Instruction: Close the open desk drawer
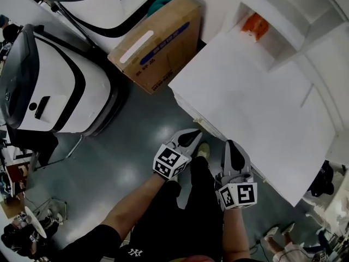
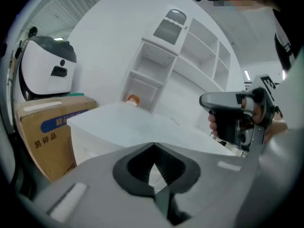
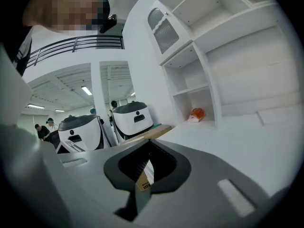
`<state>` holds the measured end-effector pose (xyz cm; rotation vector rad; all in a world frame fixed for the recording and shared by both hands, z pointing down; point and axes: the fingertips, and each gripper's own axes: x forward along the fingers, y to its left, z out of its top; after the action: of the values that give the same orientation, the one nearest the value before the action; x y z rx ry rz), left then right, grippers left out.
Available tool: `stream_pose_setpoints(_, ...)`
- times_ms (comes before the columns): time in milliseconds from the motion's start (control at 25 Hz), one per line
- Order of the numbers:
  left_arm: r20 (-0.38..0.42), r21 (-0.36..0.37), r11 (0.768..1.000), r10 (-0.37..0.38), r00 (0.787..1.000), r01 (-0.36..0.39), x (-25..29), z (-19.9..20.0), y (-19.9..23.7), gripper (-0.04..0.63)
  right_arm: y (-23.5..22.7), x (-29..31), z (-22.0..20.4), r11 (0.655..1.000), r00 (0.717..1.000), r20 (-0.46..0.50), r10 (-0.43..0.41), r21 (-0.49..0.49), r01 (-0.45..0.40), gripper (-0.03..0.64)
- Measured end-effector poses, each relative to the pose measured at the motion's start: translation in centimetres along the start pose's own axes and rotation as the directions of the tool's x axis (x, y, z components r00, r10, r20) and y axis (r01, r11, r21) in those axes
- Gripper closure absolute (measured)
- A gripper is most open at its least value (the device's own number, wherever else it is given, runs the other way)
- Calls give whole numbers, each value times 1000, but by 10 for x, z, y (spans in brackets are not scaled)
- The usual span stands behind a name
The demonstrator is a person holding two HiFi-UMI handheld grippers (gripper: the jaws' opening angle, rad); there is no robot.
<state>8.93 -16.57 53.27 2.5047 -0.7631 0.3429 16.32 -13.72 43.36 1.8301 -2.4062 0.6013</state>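
A white desk fills the right of the head view, with its front edge running diagonally past both grippers. No open drawer shows clearly in any view; the desk's front face is only a thin strip under the top. My left gripper is shut and empty, its tips just short of the desk's front edge. Beside it my right gripper is also shut and empty, at that same edge. In the left gripper view, the left gripper points at the desk's corner, and the right gripper appears in a hand. The right gripper looks across the desk top.
A cardboard box stands on the floor left of the desk. Two large white machines stand beyond it. White shelves at the desk's back hold an orange object. My legs stand on the grey floor.
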Motion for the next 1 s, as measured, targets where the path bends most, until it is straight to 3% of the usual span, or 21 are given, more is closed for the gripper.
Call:
stream_pose_setpoints(240, 79, 44, 999, -18, 997, 14, -44, 74, -31, 594, 29, -13, 27, 1000, 1000, 15, 5, 17, -5, 594)
stream_pose_setpoints(560, 151, 75, 996, -66, 986, 55, -97, 148, -87, 594, 67, -36, 85, 998, 998, 62, 32, -48, -29, 595)
stream_pose_setpoints(1000, 208, 183, 983, -21, 978, -18, -166, 220, -130, 594, 111, -78, 154, 994, 991, 126, 49, -100, -36, 595)
